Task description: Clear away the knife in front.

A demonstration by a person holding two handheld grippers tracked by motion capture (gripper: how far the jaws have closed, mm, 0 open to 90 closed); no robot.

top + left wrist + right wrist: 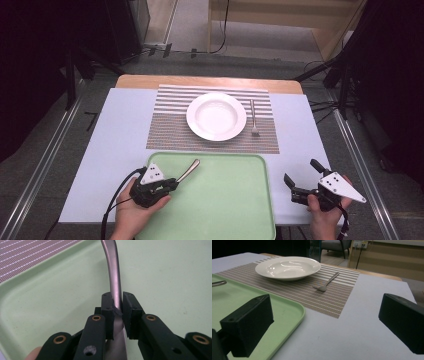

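The place setting looks partly laid. A white plate [216,116] sits on the striped placemat [167,131], and a fork [254,119] already lies on the mat just to the right of the plate. The space on the mat left of the plate is bare, so one piece of cutlery appears left to place there.

That piece is in the left tool [172,184], which is clenched on its metal handle [115,282]. In the left gripper view the two black pads press on either side of the handle, which runs up between them and curves away over the green tray [225,200]. In the high view the handle sticks out forward and to the right from the tool, over the near left part of the tray. Whether it is a spoon or a knife cannot be told, since the working end is hidden behind the tool.

The right tool [302,176] is released, its jaws standing wide apart with nothing between them. It rests over the bare counter [295,150] just beside the tray's right edge.
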